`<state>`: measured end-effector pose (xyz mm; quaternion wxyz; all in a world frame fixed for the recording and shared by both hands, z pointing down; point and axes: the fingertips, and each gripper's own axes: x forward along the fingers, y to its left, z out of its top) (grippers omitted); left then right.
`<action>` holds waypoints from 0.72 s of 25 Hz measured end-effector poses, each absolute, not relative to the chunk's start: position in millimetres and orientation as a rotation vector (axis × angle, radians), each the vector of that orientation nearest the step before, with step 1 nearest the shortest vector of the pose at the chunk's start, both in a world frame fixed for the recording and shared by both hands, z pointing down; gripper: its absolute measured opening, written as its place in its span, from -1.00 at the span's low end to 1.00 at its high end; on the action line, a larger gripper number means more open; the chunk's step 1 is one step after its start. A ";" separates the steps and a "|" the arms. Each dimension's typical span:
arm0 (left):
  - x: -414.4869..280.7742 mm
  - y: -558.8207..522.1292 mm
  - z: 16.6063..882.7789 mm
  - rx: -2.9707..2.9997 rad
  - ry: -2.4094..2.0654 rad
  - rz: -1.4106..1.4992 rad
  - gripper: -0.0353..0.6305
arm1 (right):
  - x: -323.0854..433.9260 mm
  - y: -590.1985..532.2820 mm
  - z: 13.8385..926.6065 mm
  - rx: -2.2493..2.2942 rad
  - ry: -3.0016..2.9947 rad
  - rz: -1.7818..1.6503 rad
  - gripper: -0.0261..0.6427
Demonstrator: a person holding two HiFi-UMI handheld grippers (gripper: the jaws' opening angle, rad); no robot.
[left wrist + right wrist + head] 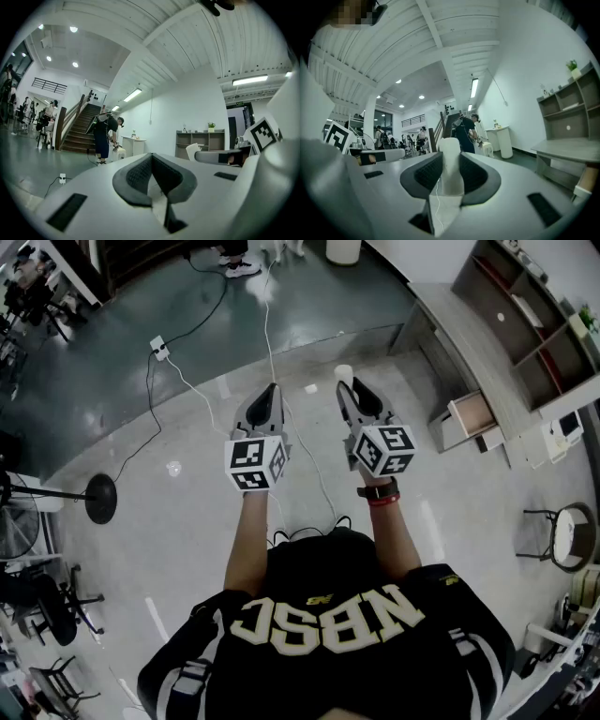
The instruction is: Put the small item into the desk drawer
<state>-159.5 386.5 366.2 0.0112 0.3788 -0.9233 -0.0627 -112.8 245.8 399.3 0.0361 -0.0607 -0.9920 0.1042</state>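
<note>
The small item, a white cylinder [344,374], stands upright between the pads of my right gripper [348,382], which is shut on it. In the right gripper view the white cylinder [451,161] fills the gap of the right gripper [451,177]. My left gripper [270,390] is held level beside it, shut, with nothing in it; in its own view the left gripper [152,174] has its pads together. The grey desk [469,338] stands ahead to the right, its drawer [470,416] pulled open. The desk [567,151] also shows at the right of the right gripper view.
A shelf unit [539,320] stands behind the desk. A white cable and power strip [159,348] lie on the floor ahead. A round black stand base [100,498] is at the left, a stool [572,535] at the right. A person [105,136] stands by the far stairs.
</note>
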 end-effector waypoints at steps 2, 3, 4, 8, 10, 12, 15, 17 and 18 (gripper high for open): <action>-158.3 361.7 367.0 1.185 -2.874 -0.196 -0.86 | -111.3 224.5 401.4 -0.186 -3.044 0.327 -0.57; -157.9 349.8 367.8 1.186 -2.872 -0.193 -0.86 | -110.5 214.1 403.0 -0.186 -3.042 0.334 -0.57; -157.8 338.4 368.8 1.186 -2.870 -0.189 -0.86 | -109.6 204.2 404.8 -0.186 -3.041 0.343 -0.57; -154.7 296.9 375.1 1.181 -2.859 -0.207 -0.86 | -102.3 164.3 413.7 -0.185 -3.038 0.384 -0.56; -151.4 276.8 378.7 1.183 -2.850 -0.194 -0.86 | -96.4 144.8 418.8 -0.187 -3.035 0.423 -0.56; -149.0 259.3 383.0 1.194 -2.837 -0.169 -0.86 | -90.9 129.2 425.2 -0.184 -3.029 0.471 -0.56; -146.1 236.0 386.1 1.221 -2.816 -0.147 -0.86 | -85.1 107.6 434.2 -0.149 -3.017 0.504 -0.56; -146.6 221.8 385.4 1.240 -2.806 -0.144 -0.86 | -84.1 94.2 437.3 -0.129 -3.013 0.520 -0.56; -147.9 214.5 384.4 1.252 -2.801 -0.142 -0.86 | -84.7 87.7 437.5 -0.120 -3.015 0.527 -0.56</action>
